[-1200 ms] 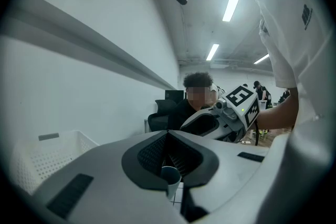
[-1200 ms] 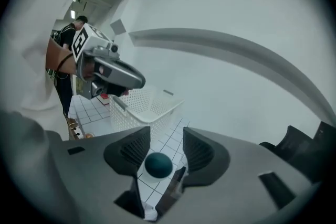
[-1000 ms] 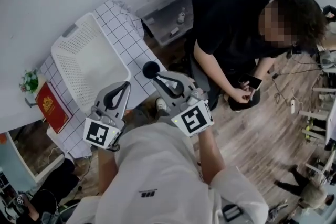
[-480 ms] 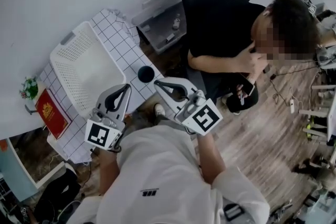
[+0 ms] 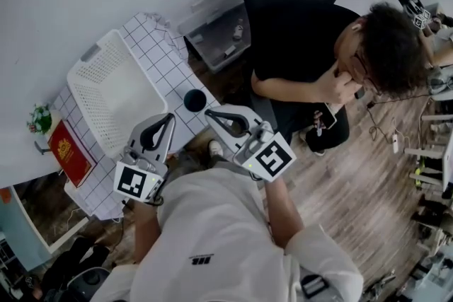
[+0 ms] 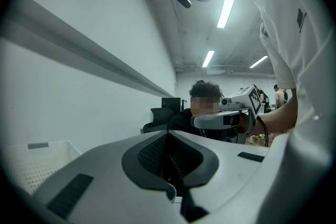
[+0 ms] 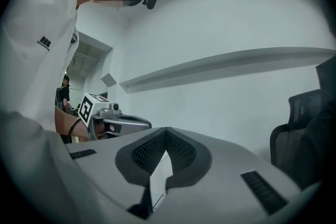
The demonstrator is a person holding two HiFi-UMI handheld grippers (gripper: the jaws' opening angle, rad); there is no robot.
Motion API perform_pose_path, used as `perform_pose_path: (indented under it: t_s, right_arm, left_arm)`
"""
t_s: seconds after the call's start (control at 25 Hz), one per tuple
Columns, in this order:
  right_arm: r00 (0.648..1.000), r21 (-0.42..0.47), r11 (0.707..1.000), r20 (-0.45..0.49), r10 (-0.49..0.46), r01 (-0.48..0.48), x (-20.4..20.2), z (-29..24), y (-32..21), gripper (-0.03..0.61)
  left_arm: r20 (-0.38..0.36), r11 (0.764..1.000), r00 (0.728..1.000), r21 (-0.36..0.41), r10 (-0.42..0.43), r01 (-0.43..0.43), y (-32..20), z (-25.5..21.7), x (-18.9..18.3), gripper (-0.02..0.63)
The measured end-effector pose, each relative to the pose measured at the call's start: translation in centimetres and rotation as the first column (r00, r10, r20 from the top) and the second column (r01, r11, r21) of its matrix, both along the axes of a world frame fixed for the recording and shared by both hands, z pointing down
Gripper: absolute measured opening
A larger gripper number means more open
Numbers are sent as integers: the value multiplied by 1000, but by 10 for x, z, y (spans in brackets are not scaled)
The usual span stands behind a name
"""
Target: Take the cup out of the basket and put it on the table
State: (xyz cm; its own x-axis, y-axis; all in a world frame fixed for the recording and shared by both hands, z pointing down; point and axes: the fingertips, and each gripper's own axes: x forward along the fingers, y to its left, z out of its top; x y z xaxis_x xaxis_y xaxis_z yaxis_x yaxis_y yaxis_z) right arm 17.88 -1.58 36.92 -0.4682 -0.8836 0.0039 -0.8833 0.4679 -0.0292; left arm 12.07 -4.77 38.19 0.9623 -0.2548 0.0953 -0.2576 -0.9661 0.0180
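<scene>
Cup [image 5: 195, 100] first: judge it as already out of the basket [image 5: 117, 99], upright on the checked cloth of the table [image 5: 164, 56], close to the table's edge and just beyond the tip of the right gripper [image 5: 209, 112]. Read that gripper's jaws as pressed fully together with nothing held, only white cloth visible through the slit below the pads. Read the left gripper [image 5: 170, 118] the same way: jaws together, empty, near the corner of the basket. To finish well, draw the right gripper straight back along its own line, away from the cup. Avoid any sideways sweep, for fear of knocking the cup off the near edge. Leave the left gripper quiet, clear of basket and cup.
</scene>
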Motion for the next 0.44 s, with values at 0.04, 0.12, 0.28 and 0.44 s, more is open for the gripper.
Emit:
perform_pose_path:
  t_s: [0.04, 0.12, 0.28, 0.44]
  right_arm:
    - [1000, -2, 1000, -1, -1, 1, 0, 1, 0, 11]
    - [1000, -7, 1000, -9, -3, 3, 0, 2, 0, 11]
    - [1000, -6, 1000, -20, -7, 7, -1, 4, 1, 11]
    - [1000, 1, 1000, -23, -9, 9, -2, 3, 2, 11]
  left_arm:
    - [0, 1000, 1000, 0, -1, 1, 0, 0, 0, 11]
    - [0, 1000, 1000, 2, -1, 1, -1, 0, 0, 11]
    - [1, 1000, 1000, 4, 1, -1, 0, 0, 0, 11]
    - [-1, 1000, 1000, 4, 1, -1, 1, 0, 0, 9]
